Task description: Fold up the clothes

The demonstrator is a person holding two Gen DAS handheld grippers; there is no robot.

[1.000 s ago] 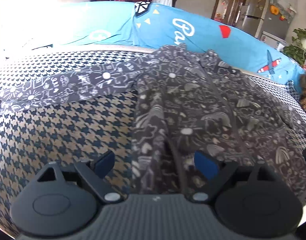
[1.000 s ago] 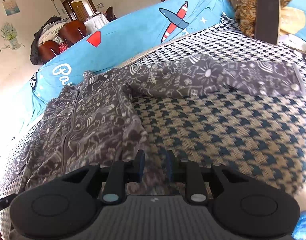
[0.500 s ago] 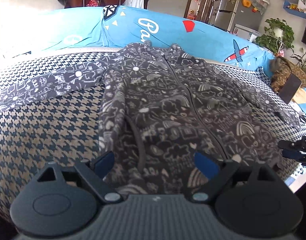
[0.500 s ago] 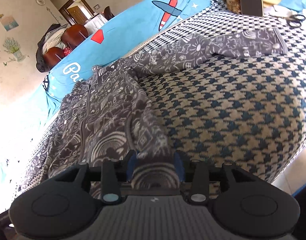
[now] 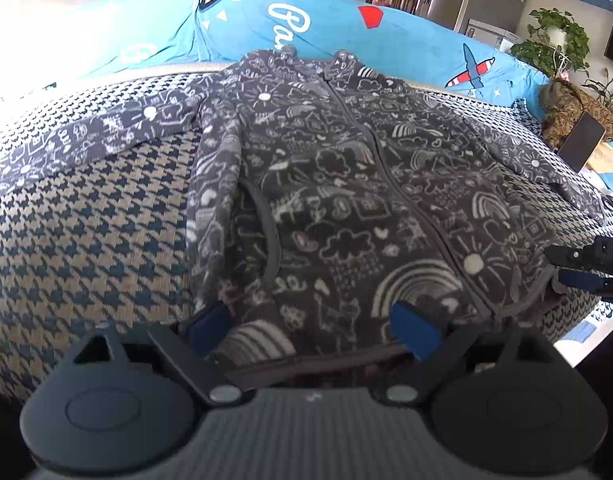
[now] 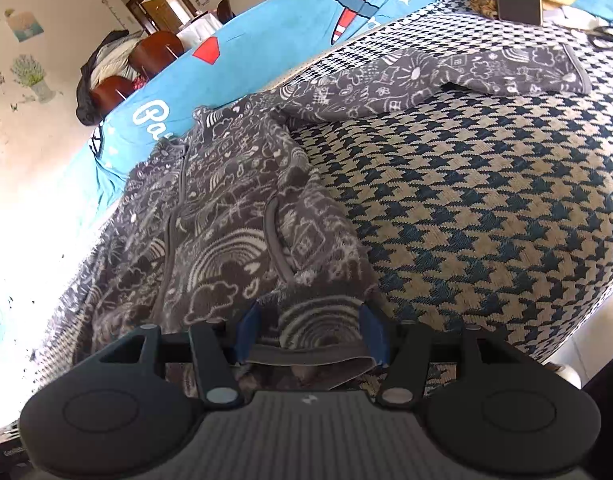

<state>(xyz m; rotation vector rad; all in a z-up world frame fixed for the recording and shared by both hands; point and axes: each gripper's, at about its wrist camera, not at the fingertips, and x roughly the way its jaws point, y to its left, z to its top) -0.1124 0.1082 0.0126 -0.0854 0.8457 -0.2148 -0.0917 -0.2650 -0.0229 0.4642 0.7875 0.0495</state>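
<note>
We see a grey jacket (image 5: pixel 346 208) with white doodle print lying front-up on a houndstooth blanket (image 5: pixel 86 232), its zipper running from the collar at 12 o'clock down to the hem at 6 o'clock. One sleeve (image 5: pixel 86 140) stretches out toward 9 o'clock in the left wrist view; the other sleeve (image 6: pixel 446 80) reaches toward 2 o'clock in the right wrist view.

Our left gripper (image 5: pixel 312 322) sits at the near hem with its blue pads (image 5: pixel 412 330) spread wide, the hem lying between them unpinched, so it is released. Our right gripper (image 6: pixel 310 330) is at the other hem corner, fingers also parted with fabric between them and not clamped. It shows in the left wrist view at 3 o'clock, beside the jacket's edge.

A blue cover (image 5: pixel 266 28) with a plane print runs behind the collar. A phone (image 5: pixel 580 142) leans at 2 o'clock, and scissors (image 6: pixel 604 34) lie near the far cuff.
</note>
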